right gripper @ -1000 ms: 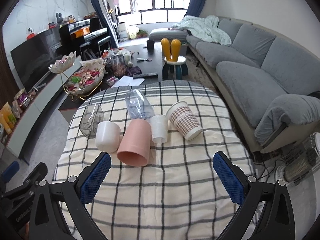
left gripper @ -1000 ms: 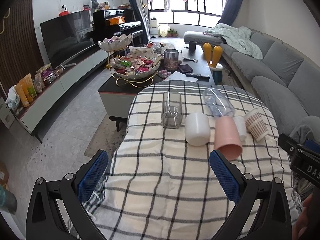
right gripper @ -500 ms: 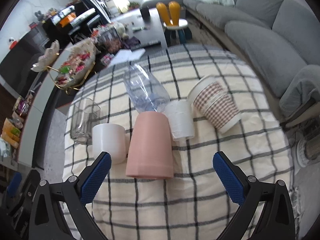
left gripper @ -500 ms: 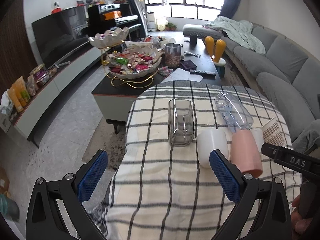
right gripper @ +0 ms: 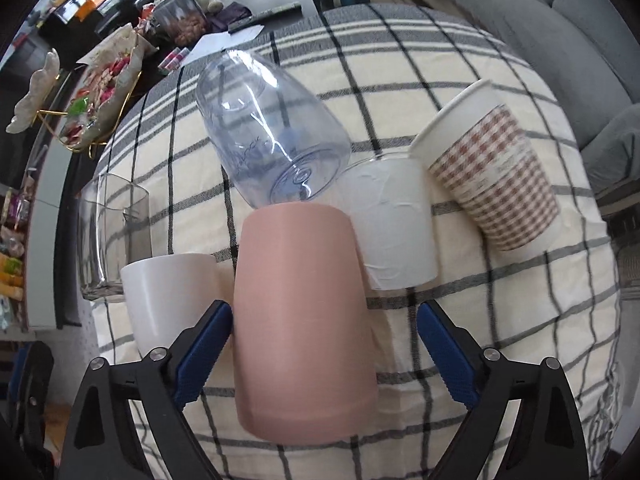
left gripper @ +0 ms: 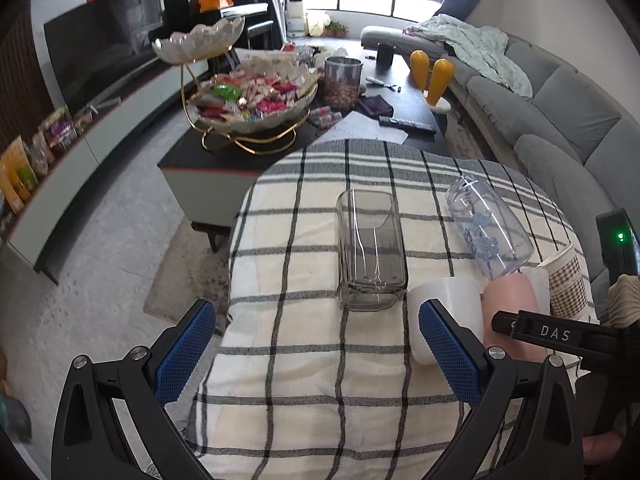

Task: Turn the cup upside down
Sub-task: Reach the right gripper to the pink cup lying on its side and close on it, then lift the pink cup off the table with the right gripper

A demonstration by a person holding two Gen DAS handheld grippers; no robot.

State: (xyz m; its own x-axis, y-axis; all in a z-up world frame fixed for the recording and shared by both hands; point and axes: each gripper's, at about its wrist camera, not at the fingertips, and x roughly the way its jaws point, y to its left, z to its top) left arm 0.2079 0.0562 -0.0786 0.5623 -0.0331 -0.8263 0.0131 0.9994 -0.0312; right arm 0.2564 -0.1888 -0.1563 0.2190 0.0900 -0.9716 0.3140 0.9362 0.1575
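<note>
Straddling the pink cup [right gripper: 298, 320], the right gripper [right gripper: 322, 344] is seen with its fingers spread wide; the left blue pad [right gripper: 204, 344] sits just beside the cup's left wall, while the right pad is held apart from the right wall, so nothing is pinched yet. The cup is lying on its side on the checked tablecloth [right gripper: 500, 320], long axis running away from the fingers, wide open rim nearest the gripper and closed base pointing toward the far edge. It is flanked by the white cup [right gripper: 168, 296] on the left and the frosted cup [right gripper: 392, 224] on the right, with the clear bottle [right gripper: 272, 128] touching its base. The left gripper [left gripper: 316, 356] is held spread and empty near the left edge, facing the glass tumbler [left gripper: 370, 248]. The right hand is judged nearer; closing across the cup's width appears to be the next requirement.
</note>
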